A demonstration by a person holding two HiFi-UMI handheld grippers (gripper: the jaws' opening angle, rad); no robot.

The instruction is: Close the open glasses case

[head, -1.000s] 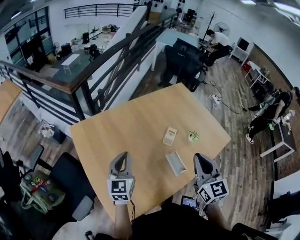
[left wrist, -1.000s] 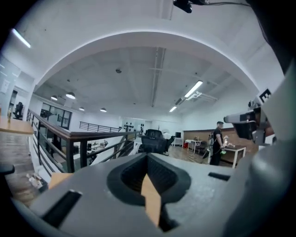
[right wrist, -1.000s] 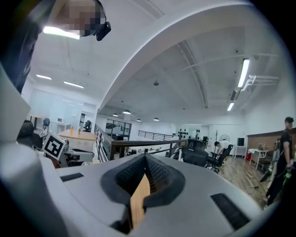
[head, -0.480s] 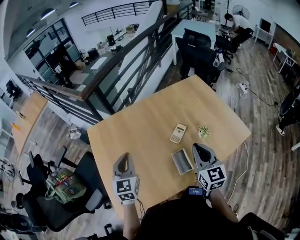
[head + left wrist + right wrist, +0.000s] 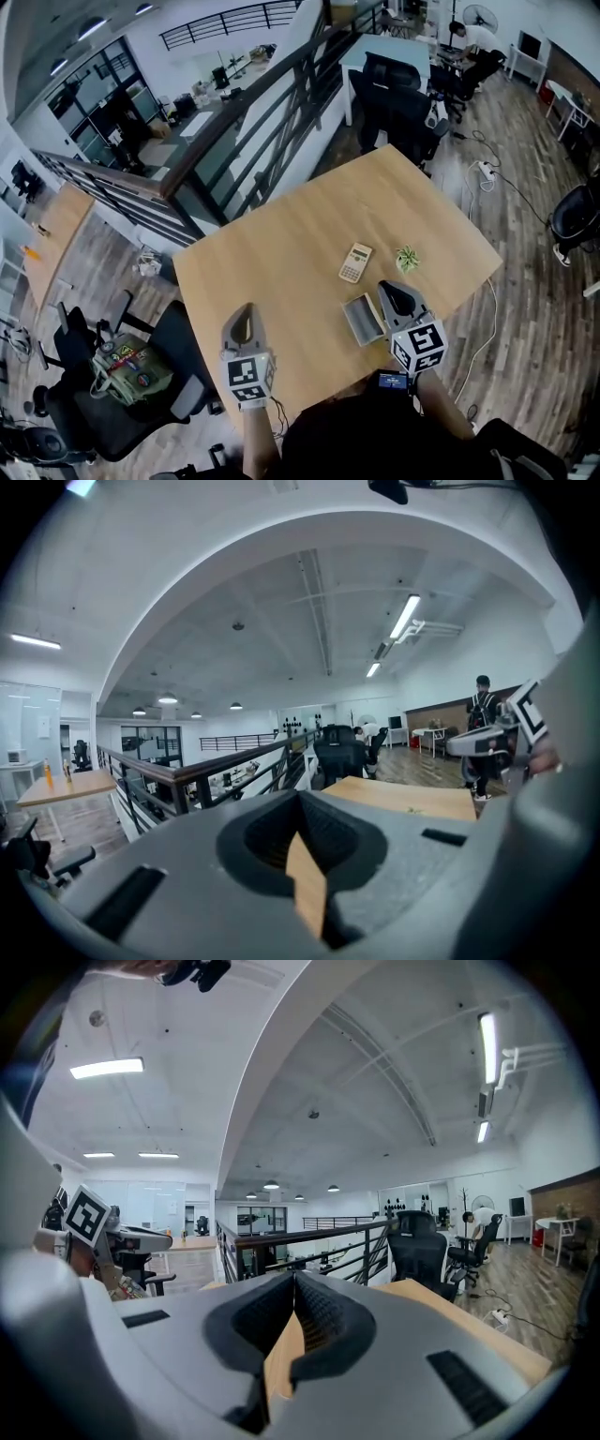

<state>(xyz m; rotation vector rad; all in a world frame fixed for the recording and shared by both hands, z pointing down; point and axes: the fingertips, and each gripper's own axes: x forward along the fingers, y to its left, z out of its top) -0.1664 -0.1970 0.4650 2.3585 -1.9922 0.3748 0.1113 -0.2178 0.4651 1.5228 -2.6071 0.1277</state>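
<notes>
Both jaw pairs closed, empty; right gripper (image 5: 393, 293) just right of case (image 5: 360, 322), left gripper (image 5: 244, 315) well left.

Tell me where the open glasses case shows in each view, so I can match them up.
Head view: the glasses case lies open on the table, lower centre, just left of the right gripper.
Left gripper view: not in it.
Right gripper view: not in it.
Shared landmark: the black office chair beyond the table, upper right in the head view, centre in the left gripper view, right of centre in the right gripper view.
</notes>
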